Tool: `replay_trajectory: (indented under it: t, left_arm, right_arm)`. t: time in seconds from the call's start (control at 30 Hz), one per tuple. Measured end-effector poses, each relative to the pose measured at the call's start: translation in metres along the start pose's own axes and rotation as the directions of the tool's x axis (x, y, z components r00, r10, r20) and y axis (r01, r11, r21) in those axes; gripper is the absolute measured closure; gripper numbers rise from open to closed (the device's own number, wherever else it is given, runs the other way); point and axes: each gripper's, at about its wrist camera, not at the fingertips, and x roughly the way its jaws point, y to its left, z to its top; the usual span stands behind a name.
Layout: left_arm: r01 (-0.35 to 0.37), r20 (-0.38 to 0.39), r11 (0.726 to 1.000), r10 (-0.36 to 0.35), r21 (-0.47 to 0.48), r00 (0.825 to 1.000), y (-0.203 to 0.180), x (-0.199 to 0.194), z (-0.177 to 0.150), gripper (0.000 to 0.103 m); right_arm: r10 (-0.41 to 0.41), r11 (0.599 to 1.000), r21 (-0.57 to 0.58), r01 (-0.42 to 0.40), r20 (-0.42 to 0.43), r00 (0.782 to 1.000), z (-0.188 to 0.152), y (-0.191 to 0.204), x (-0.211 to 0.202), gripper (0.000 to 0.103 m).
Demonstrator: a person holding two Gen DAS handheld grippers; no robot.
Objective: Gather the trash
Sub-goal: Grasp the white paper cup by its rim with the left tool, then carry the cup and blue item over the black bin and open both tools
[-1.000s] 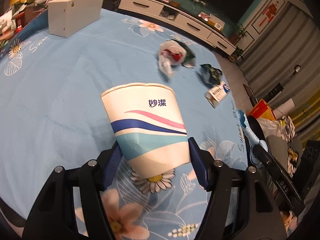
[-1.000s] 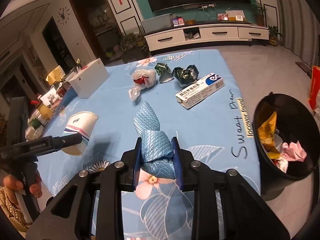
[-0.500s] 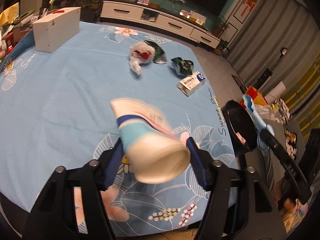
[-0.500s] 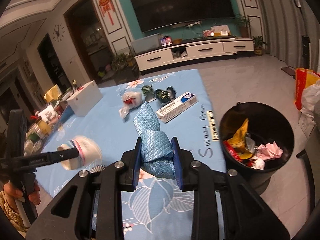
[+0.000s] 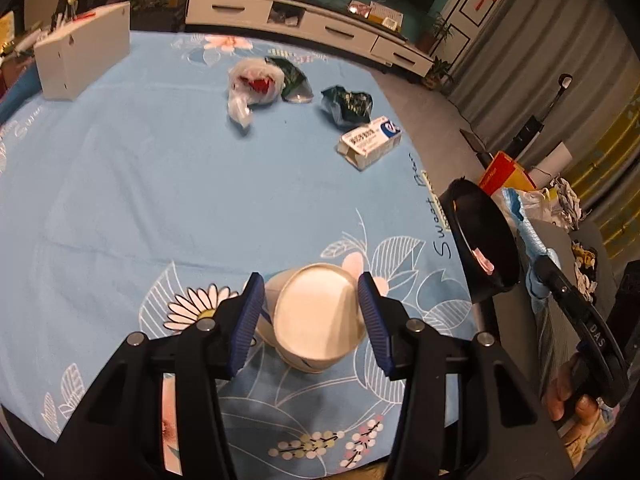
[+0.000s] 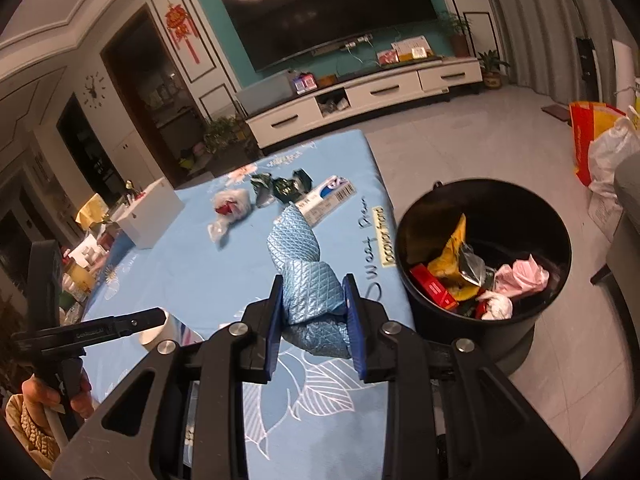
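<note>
In the left wrist view, the left tongs (image 5: 311,316) clasped a paper cup (image 5: 316,322) by its wall, base toward the camera, above the bench (image 5: 120,184); light and crushable, it wanted gentle pressure. In the right wrist view, the right tongs (image 6: 312,316) pinched a soft quilted blue wrapper (image 6: 304,276) mid-body, just left of the trash bin (image 6: 482,200).

Black bin (image 6: 484,256) mouth unobstructed from above; trash covers its bottom only. Worktop (image 5: 140,184) beside bin bare; medicine box (image 5: 370,142), wrappers (image 5: 347,104), plastic bag (image 5: 252,88) clustered farther off.
</note>
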Motion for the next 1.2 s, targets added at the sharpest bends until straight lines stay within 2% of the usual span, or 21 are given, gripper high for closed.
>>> replay_trajectory:
  t: [0.07,0.2,0.3,0.37,0.4,0.43,0.5,0.67,0.73,0.77,0.83,0.9,1.03,1.2]
  left_arm:
    - [-0.002,-0.009,1.0,0.002,0.002,1.0,0.001,0.003,0.0,0.054]
    - [0.003,-0.018,1.0,-0.003,0.016,1.0,0.0,0.004,-0.003,0.045]
    - [0.003,-0.036,0.999,-0.002,0.035,0.999,-0.004,0.005,-0.002,0.043]
    - [0.023,-0.04,0.999,-0.021,0.045,0.999,-0.007,0.004,-0.001,0.056]
    - [0.032,-0.033,0.998,-0.031,0.044,0.999,-0.007,0.002,0.0,0.068]
    - [0.05,-0.027,0.998,-0.049,0.04,0.998,-0.007,0.0,0.0,0.074]
    - [0.089,-0.023,0.996,-0.089,0.024,0.996,-0.007,-0.002,-0.001,0.078]
    - [0.093,-0.015,0.995,-0.092,0.027,0.996,-0.008,-0.004,-0.004,0.079]
    - [0.077,-0.017,0.997,-0.077,0.019,0.997,-0.005,-0.005,-0.004,0.076]
    - [0.057,-0.019,0.998,-0.057,0.022,0.998,-0.004,-0.006,-0.004,0.071]
    - [0.06,-0.013,0.998,-0.06,0.007,0.998,0.001,-0.007,-0.005,0.041]
    - [0.064,-0.008,0.998,-0.064,-0.002,0.998,0.003,-0.01,-0.005,0.04]
    - [0.049,0.003,0.998,-0.049,0.048,0.999,-0.007,-0.011,-0.006,0.033]
    - [-0.029,-0.02,0.991,0.032,0.133,0.999,-0.024,0.009,-0.011,0.032]
  right_arm:
    - [0.002,1.0,0.011,-0.002,-0.001,1.0,0.0,-0.003,0.002,0.074]
    - [0.006,1.0,0.004,-0.006,-0.007,1.0,0.0,0.0,0.005,0.074]
    - [0.01,1.0,0.006,-0.01,-0.01,1.0,-0.001,0.002,0.007,0.074]
    - [0.009,1.0,0.002,-0.009,-0.012,1.0,-0.002,0.003,0.007,0.074]
    - [0.008,1.0,0.002,-0.008,-0.012,1.0,-0.002,0.002,0.007,0.074]
    - [0.007,1.0,0.004,-0.007,-0.012,1.0,-0.002,0.002,0.007,0.074]
    - [0.005,1.0,0.009,-0.005,-0.011,1.0,-0.002,0.0,0.006,0.074]
    - [0.008,1.0,0.006,-0.008,-0.012,1.0,-0.001,0.001,0.006,0.074]
    - [0.011,1.0,0.005,-0.011,-0.015,1.0,-0.002,0.002,0.007,0.074]
    - [0.012,1.0,0.004,-0.012,-0.017,1.0,-0.002,0.002,0.008,0.074]
    - [0.012,1.0,0.001,-0.012,-0.023,1.0,-0.002,0.003,0.009,0.074]
    - [0.012,1.0,0.001,-0.012,-0.025,1.0,-0.002,0.003,0.01,0.074]
    - [0.014,1.0,-0.002,-0.014,-0.029,0.999,-0.003,0.005,0.011,0.073]
    - [0.014,1.0,-0.005,-0.014,-0.028,1.0,-0.003,0.006,0.01,0.073]
